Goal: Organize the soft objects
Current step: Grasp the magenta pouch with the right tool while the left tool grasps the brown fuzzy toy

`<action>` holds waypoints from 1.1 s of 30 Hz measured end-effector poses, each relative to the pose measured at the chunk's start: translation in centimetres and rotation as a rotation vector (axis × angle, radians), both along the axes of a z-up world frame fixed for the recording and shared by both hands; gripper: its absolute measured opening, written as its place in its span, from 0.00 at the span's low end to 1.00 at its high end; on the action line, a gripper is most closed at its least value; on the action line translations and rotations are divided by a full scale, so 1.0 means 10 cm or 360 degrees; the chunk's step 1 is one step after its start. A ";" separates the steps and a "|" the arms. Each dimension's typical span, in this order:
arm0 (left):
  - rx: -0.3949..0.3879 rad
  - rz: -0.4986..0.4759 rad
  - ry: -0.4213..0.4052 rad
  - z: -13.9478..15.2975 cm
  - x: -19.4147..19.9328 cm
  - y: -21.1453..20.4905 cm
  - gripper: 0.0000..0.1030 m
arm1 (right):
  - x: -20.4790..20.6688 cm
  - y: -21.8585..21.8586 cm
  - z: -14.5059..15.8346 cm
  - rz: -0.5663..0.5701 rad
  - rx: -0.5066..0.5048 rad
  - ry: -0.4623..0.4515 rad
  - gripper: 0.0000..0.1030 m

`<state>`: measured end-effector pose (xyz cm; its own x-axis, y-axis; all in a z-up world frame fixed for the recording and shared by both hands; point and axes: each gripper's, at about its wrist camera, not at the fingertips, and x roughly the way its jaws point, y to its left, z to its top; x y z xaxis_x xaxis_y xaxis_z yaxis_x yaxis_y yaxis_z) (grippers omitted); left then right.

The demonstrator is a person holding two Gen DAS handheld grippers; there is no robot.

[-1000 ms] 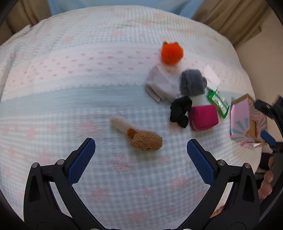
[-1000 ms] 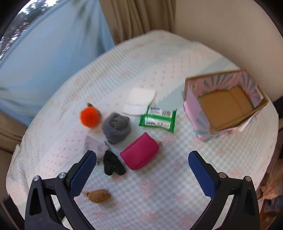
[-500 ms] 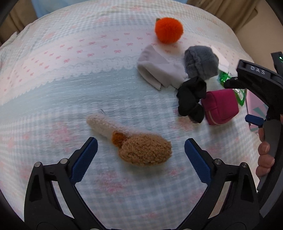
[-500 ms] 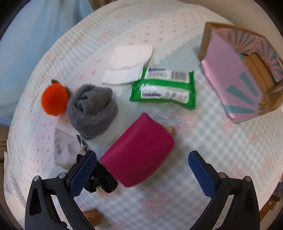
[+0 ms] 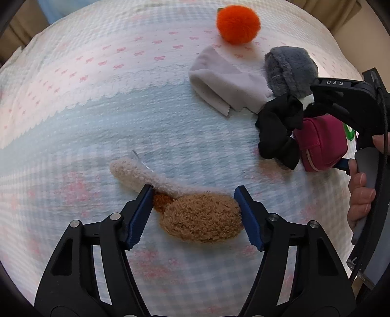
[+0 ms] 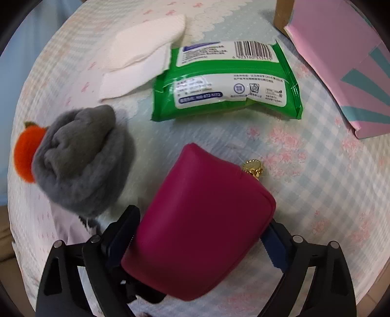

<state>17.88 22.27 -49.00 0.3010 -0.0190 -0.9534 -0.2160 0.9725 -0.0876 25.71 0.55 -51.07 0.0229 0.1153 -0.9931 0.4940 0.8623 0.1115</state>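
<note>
A brown plush drumstick (image 5: pixel 199 217) with a cream handle lies on the checked bedspread (image 5: pixel 97 109). My left gripper (image 5: pixel 195 207) straddles its brown end, jaws partly closed and touching its sides. A magenta zip pouch (image 6: pixel 199 219) sits between the fingers of my right gripper (image 6: pixel 202 234), which press on both its sides. The pouch also shows in the left wrist view (image 5: pixel 321 143), with the right gripper over it. A grey rolled sock (image 6: pixel 80 161), an orange pompom (image 5: pixel 238 20), a pale grey cloth (image 5: pixel 226 80) and a black scrunchie (image 5: pixel 280 131) lie nearby.
A green wet-wipe pack (image 6: pixel 226 80) and white tissues (image 6: pixel 143 51) lie beyond the pouch. A pink and teal cardboard box (image 6: pixel 348 61) stands at the right. The bed's edge curves close on the right.
Both grippers moved down and forward onto their objects. The left jaws narrowed around the drumstick. The right jaws closed onto the magenta pouch.
</note>
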 end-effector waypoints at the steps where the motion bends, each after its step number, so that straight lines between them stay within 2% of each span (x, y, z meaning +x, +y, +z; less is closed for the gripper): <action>1: 0.0008 -0.0002 -0.0003 0.00 -0.01 -0.01 0.60 | -0.01 0.01 0.00 0.0000 -0.0017 -0.0002 0.82; 7: 0.0032 0.0009 -0.0034 0.03 -0.09 -0.02 0.50 | -0.13 -0.02 0.08 -0.0001 -0.0046 -0.0036 0.64; 12: 0.0016 0.0029 -0.0072 0.12 -0.19 0.03 0.38 | -0.23 -0.16 0.20 -0.0027 -0.0015 -0.0075 0.54; 14: -0.0015 0.0026 -0.0086 0.16 -0.19 0.03 0.29 | -0.24 -0.16 0.26 -0.0018 0.0005 -0.0095 0.51; 16: -0.0026 0.0035 -0.0078 0.18 -0.19 0.04 0.28 | -0.33 -0.20 0.33 -0.0003 0.0018 -0.0111 0.48; 22: -0.0069 0.0072 -0.0081 0.23 -0.24 0.10 0.27 | -0.44 -0.09 0.45 0.0046 0.0036 -0.0149 0.47; 30: -0.0073 0.0113 -0.0148 0.50 -0.31 0.24 0.25 | -0.56 0.01 0.70 0.0078 0.0043 -0.0215 0.47; 31: -0.0074 0.0118 -0.0158 0.53 -0.31 0.26 0.22 | -0.58 0.00 0.75 0.0078 0.0046 -0.0223 0.46; 32: -0.0077 0.0122 -0.0170 0.57 -0.31 0.28 0.10 | -0.60 -0.02 0.79 0.0079 0.0051 -0.0228 0.46; 33: -0.0080 0.0122 -0.0179 0.62 -0.30 0.30 0.07 | -0.61 -0.02 0.85 0.0083 0.0054 -0.0241 0.46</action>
